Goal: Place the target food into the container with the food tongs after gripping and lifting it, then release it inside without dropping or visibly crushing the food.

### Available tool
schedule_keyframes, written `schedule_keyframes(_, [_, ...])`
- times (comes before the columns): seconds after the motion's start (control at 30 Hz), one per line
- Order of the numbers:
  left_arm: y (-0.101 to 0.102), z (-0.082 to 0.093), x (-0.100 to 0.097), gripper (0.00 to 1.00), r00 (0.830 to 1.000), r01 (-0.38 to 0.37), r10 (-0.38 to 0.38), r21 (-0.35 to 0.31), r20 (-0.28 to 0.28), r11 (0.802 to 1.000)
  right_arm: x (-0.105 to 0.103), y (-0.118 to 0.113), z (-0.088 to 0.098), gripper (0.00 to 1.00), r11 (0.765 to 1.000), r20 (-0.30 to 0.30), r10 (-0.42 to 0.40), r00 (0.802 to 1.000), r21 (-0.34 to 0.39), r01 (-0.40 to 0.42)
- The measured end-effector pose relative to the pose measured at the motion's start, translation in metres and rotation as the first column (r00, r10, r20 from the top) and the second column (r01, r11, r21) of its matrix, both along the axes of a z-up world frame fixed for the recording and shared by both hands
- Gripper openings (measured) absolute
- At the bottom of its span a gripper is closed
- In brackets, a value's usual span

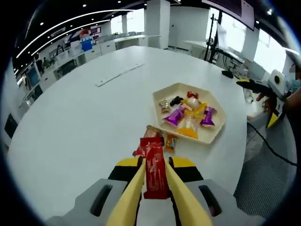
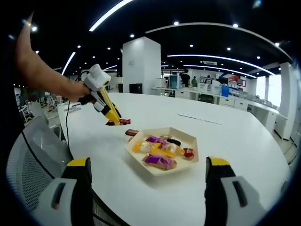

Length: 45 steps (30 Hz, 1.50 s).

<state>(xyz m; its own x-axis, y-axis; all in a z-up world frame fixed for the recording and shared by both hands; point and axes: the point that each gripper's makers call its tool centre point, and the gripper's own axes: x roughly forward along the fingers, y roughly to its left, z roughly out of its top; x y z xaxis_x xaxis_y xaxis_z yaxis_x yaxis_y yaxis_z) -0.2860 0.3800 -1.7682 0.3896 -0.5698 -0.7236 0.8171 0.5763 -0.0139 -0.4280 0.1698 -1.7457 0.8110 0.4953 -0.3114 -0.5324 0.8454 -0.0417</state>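
The red wrapped snack (image 1: 155,170) is sitting between the two yellow tongs of the left tool (image 1: 155,176), which are closing narrow on it, and it is hanging in the air above the white worktop (image 1: 84,127), just on the near side of the tray (image 1: 162,94). In the right gripper view the same snack (image 2: 119,122) is showing at the tip of the left tool (image 2: 113,117), a little above the worktop (image 2: 244,136) and to the left of the tray (image 2: 190,140). I am judging it as light and rather stiff inside, with a thin glossy wrapper that is probably slippery, so the grip should be firm but gentle; the tongs are taking it along its long middle, which seems a good place, because the crimped ends would fold. The tray is a shallow cream hexagon already carrying many sweets: purple packets (image 1: 175,116), an orange one (image 1: 188,128) and a small red one (image 1: 192,95). Two more small snacks (image 1: 162,138) are lying on the worktop touching the near rim of the tray, directly under the way in. The free space inside is small, so the release is needing care. The right tool (image 2: 148,188) is standing wide, with nothing between its parts, near the worktop edge. A person's hand (image 2: 75,89) is holding the left tool.
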Motion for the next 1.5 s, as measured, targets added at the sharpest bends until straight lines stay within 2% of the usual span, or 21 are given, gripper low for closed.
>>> schedule_keyframes(0.27, [-0.001, 0.005, 0.000, 0.18, 0.999, 0.041, -0.041, 0.011, -0.016, 0.999, 0.000, -0.001, 0.001, 1.00, 1.000, 0.004, -0.003, 1.000, 0.001, 0.003])
schedule_keyframes(0.4, [-0.003, 0.013, 0.000, 0.18, 0.998, 0.052, -0.052, -0.002, -0.027, 0.999, 0.000, -0.001, 0.001, 1.00, 1.000, 0.006, -0.004, 1.000, 0.000, 0.004])
schedule_keyframes(0.5, [-0.005, 0.023, -0.001, 0.18, 0.995, 0.084, -0.084, 0.003, -0.058, 0.996, 0.000, 0.000, 0.001, 1.00, 1.000, 0.006, 0.000, 1.000, -0.001, 0.000])
schedule_keyframes(0.87, [0.001, 0.062, 0.019, 0.19, 0.992, 0.119, -0.118, 0.024, -0.039, 0.993, 0.000, -0.001, 0.001, 1.00, 1.000, 0.007, -0.001, 1.000, -0.005, 0.001])
schedule_keyframes(1.03, [0.001, 0.073, 0.024, 0.19, 0.991, 0.134, -0.133, 0.024, -0.028, 0.991, 0.000, -0.001, 0.000, 1.00, 1.000, 0.005, 0.000, 1.000, -0.016, 0.000])
schedule_keyframes(1.33, [-0.002, 0.082, 0.030, 0.19, 0.989, 0.150, -0.149, 0.031, -0.019, 0.988, 0.000, -0.001, 0.000, 1.00, 1.000, 0.005, 0.000, 1.000, -0.017, 0.000])
schedule_keyframes(1.5, [-0.004, 0.085, 0.026, 0.19, 0.987, 0.163, -0.162, 0.036, -0.023, 0.986, 0.000, -0.001, 0.000, 1.00, 1.000, 0.006, -0.002, 1.000, -0.014, 0.002])
